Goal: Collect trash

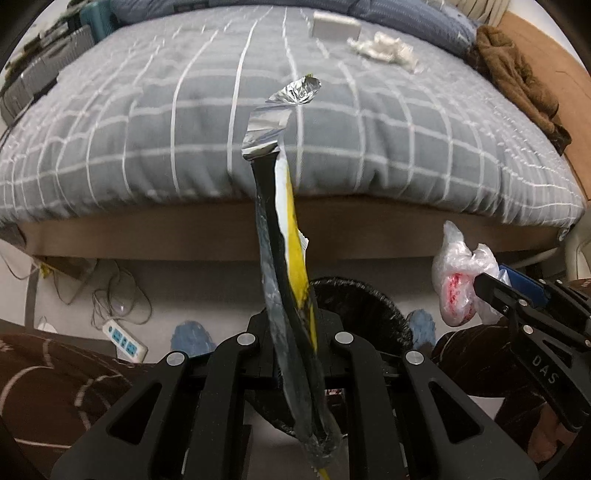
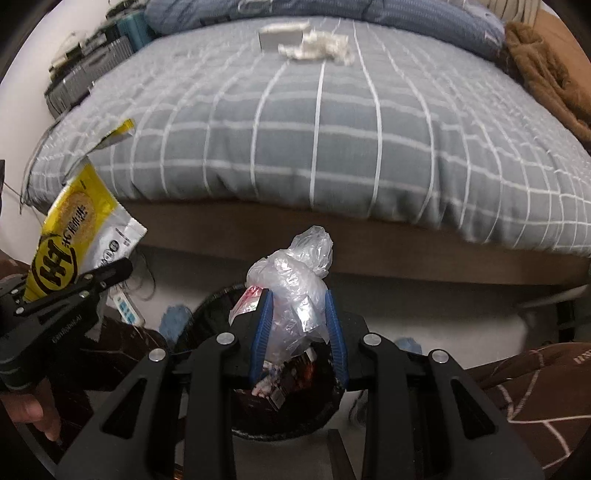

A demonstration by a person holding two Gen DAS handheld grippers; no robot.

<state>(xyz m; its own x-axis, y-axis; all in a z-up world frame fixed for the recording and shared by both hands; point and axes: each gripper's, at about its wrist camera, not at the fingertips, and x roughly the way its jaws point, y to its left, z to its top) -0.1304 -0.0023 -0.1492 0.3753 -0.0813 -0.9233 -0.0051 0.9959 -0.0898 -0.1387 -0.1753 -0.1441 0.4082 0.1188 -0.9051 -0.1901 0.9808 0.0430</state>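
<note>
Both tongs loaded, poised over the bin

Left gripper (image 1: 295, 332) clamped shut on a flat yellow snack packet (image 1: 291, 258), pinched edge-on near its lower end, foil top flopping forward past the tips; right gripper (image 2: 299, 317) closed on a crumpled clear plastic bag (image 2: 299, 284) between its blue pads (image 2: 263, 328), bulging out above them. Black-lined bin (image 2: 207, 317) directly below and just beyond both sets of tips. Both pieces judged very light, limp, slick and crinkly: best pinched at a bunched fold or sealed edge, likely to cling or drift on release. More white crumpled tissue (image 1: 384, 50) well ahead on the bed (image 1: 147, 129), beside a pale box (image 1: 334, 26)
</note>
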